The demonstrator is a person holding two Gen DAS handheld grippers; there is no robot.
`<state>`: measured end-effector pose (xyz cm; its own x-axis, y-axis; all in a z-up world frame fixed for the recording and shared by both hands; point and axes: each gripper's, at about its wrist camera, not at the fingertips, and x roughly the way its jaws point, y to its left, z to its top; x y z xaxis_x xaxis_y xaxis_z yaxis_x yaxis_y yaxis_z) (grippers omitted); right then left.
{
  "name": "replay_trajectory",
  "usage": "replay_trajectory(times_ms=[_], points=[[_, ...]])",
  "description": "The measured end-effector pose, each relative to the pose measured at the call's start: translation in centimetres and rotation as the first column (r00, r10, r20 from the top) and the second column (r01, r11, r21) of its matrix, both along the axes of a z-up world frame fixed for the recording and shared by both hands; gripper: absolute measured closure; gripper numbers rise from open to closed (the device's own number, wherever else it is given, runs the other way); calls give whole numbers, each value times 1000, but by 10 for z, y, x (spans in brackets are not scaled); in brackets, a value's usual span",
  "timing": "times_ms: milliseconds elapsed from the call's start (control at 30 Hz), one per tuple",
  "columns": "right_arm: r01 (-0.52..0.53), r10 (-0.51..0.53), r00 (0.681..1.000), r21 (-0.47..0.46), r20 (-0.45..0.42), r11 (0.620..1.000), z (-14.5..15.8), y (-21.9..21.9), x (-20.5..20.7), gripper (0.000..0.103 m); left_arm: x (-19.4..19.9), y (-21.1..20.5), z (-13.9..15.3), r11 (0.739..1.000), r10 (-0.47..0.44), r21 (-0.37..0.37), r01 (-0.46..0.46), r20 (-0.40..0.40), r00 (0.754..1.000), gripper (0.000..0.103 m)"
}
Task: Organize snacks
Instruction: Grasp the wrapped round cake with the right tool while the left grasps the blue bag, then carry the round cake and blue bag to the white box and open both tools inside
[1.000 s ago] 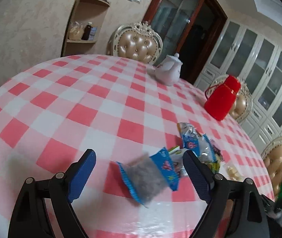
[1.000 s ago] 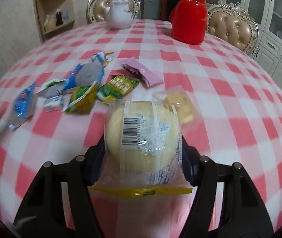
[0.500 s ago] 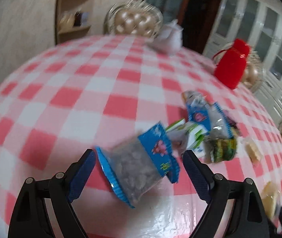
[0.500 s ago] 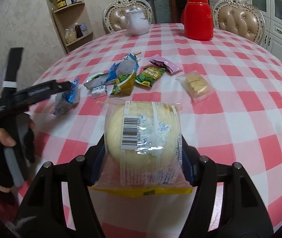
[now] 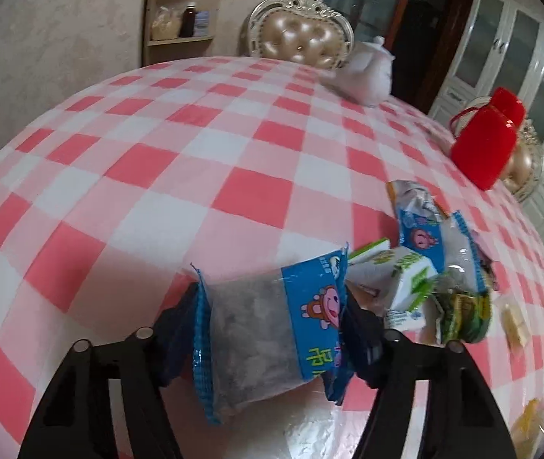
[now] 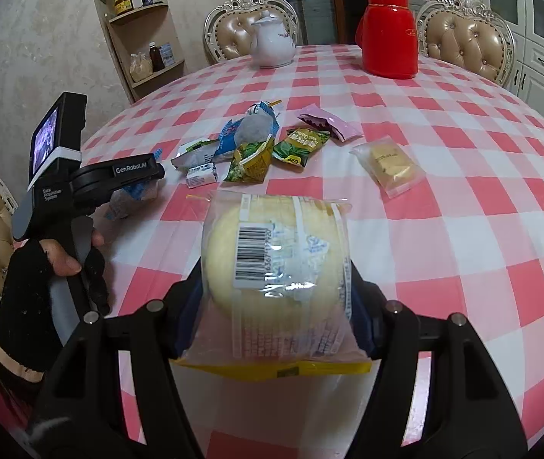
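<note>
My left gripper (image 5: 272, 329) is shut on a blue-edged clear snack packet (image 5: 268, 329) of dark grey pieces, held just above the checked tablecloth. It shows from the side in the right wrist view (image 6: 134, 195). My right gripper (image 6: 275, 294) is shut on a wrapped round yellow bun (image 6: 275, 256) with a barcode label, held above the table's near edge. A pile of loose snacks (image 6: 256, 145) lies mid-table: a second blue packet (image 5: 428, 237), a white-green carton (image 5: 405, 279), green packets (image 6: 302, 145), a pink packet (image 6: 329, 124) and a clear bag of yellow biscuits (image 6: 390, 164).
A white teapot (image 6: 272, 44) and a red thermos jug (image 6: 386, 30) stand at the far side of the round table (image 6: 482, 199). Padded chairs (image 6: 466, 38) ring it. A corner shelf (image 6: 145, 38) with jars is on the wall at left.
My left gripper has closed on the blue snack packet, which lay between its open fingers before. The right gripper has pulled back and up with the bun.
</note>
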<state>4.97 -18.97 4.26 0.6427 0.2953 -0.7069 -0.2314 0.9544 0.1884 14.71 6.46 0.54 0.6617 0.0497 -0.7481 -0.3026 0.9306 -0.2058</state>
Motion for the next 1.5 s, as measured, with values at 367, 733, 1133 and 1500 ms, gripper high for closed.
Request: replay_trajectory(times_ms=[367, 733, 1133, 1500], points=[[39, -40, 999, 14, 24, 999, -4, -4, 1, 35, -46, 5, 20, 996, -45, -69, 51, 94, 995, 47], [31, -31, 998, -2, 62, 1000, 4, 16, -38, 35, -120, -11, 32, 998, -56, -30, 63, 197, 979, 47], [-22, 26, 994, -36, 104, 999, 19, 40, -93, 35, -199, 21, 43, 998, 30, -58, -15, 251, 967, 47], [-103, 128, 977, -148, 170, 984, 26, 91, -155, 35, -283, 48, 59, 999, 11, 41, -22, 254, 967, 46]])
